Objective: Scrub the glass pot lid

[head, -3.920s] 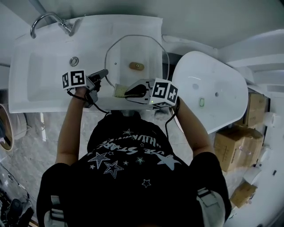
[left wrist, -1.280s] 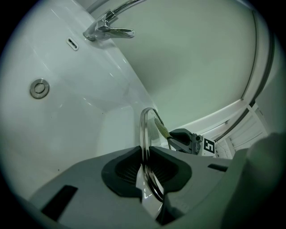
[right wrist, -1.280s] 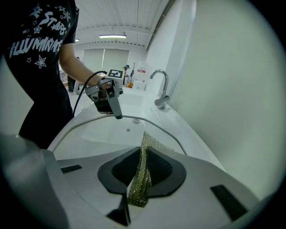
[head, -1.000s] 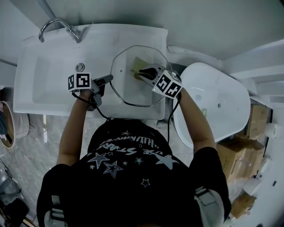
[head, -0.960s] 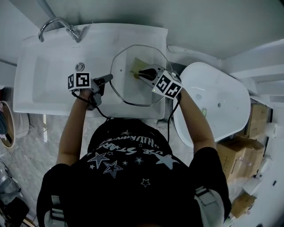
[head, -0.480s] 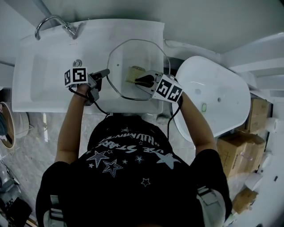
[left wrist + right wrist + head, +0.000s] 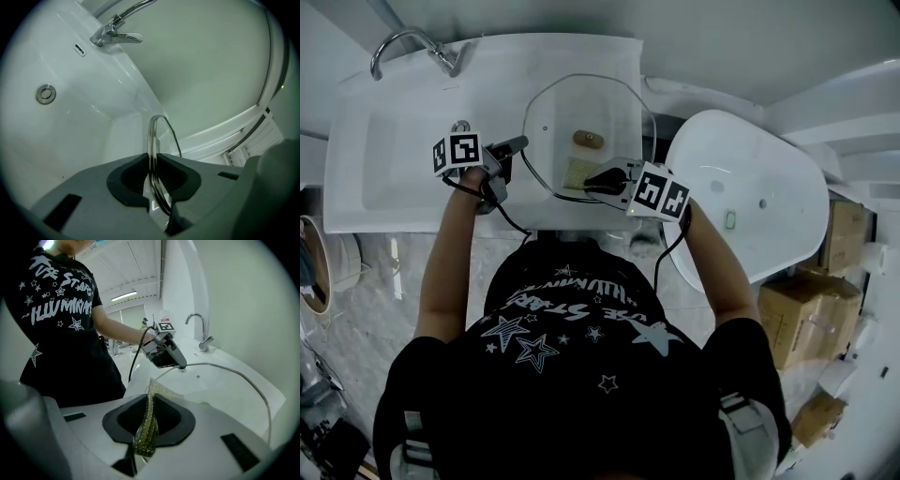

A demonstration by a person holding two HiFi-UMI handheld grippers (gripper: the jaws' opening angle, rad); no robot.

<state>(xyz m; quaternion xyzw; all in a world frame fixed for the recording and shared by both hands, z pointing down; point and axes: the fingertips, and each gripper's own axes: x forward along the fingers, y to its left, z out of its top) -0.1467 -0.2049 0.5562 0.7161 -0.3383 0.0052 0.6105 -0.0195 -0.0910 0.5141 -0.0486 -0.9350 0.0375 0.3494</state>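
The glass pot lid (image 7: 600, 108) is held edge-on over the right end of the white sink (image 7: 394, 159), its brown knob (image 7: 588, 139) showing through the glass. My left gripper (image 7: 517, 145) is shut on the lid's left rim; in the left gripper view the rim (image 7: 152, 140) runs between the pads of the left gripper (image 7: 153, 180). My right gripper (image 7: 586, 180) is shut on a yellow-green scouring pad (image 7: 574, 172) that lies against the lid's near part, below the knob. The right gripper view shows the pad (image 7: 150, 413) pinched in the jaws, with the lid's rim (image 7: 236, 373) curving ahead.
A chrome faucet (image 7: 408, 42) and the drain (image 7: 459, 125) lie at the sink's back and middle. A white oval tub (image 7: 750, 187) stands to the right, with cardboard boxes (image 7: 811, 314) beyond it. The person's body fills the near side.
The right gripper has drawn the scouring pad from the lid's middle, by the knob, down toward its near edge, so the knob now shows. The left gripper keeps its hold on the rim.
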